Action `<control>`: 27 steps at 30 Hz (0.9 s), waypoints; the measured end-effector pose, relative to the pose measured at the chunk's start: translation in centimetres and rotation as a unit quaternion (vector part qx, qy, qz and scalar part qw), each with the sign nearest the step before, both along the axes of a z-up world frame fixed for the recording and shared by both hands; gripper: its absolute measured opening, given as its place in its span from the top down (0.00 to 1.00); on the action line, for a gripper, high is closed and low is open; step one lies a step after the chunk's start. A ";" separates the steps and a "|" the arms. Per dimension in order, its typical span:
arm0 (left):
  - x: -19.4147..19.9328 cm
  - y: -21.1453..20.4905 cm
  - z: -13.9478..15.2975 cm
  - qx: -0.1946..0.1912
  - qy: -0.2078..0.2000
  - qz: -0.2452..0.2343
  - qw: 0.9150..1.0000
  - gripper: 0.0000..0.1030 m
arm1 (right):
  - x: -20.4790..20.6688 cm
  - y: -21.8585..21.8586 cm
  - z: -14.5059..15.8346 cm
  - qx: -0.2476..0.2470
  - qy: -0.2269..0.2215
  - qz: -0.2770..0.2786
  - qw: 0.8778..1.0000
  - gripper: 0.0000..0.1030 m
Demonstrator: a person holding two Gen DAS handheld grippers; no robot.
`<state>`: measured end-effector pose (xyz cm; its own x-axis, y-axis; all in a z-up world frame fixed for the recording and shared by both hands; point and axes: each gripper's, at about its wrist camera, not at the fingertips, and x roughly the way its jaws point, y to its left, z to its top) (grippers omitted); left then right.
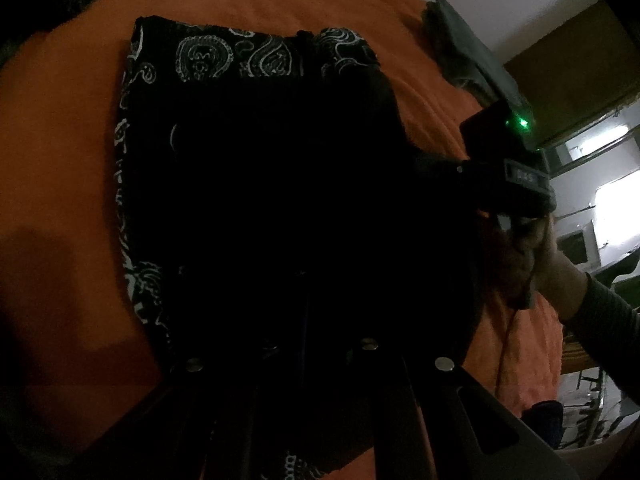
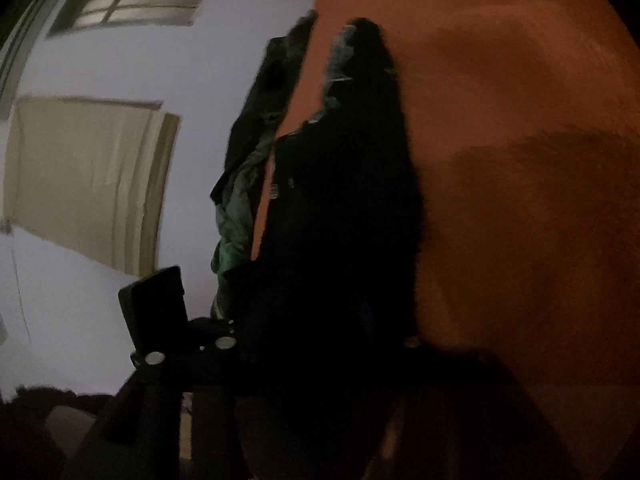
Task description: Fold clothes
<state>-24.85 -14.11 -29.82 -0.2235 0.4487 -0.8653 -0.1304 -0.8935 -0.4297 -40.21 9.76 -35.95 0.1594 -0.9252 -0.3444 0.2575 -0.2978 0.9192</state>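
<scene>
Left gripper (image 1: 280, 280) points steeply down, jaws closed, over the black patterned garment (image 1: 208, 56) lying on the orange bedcover (image 1: 60, 160). Right gripper (image 1: 436, 164), gripped by a hand (image 1: 532, 256), reaches the garment's edge; its jaw gap cannot be judged.

Bedrm; orange bedsheet (image 1: 60, 140); clothes pile (image 1: 460, 52)

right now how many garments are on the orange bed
2: a black paisley garment spread mid-bed, and a dark green garment bunched at the far edge by the wall. More may be hidden.
</scene>
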 end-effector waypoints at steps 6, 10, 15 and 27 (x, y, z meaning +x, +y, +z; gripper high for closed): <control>-0.6 0.5 -0.4 0.013 -0.010 0.010 1.000 0.91 | 0.7 -1.3 0.6 0.008 -0.001 -0.005 1.000 0.55; -0.6 0.6 -0.6 0.015 -0.009 0.010 1.000 0.91 | 0.9 -3.1 1.5 -0.005 -0.013 0.032 0.999 0.17; -0.5 0.6 0.3 0.013 -0.005 0.019 1.000 0.91 | 1.7 -4.4 3.3 0.040 0.065 0.060 0.995 0.78; 1.0 3.0 8.5 0.011 0.071 -0.005 0.997 0.91 | -0.6 -5.1 9.7 0.003 0.235 -0.073 0.969 0.83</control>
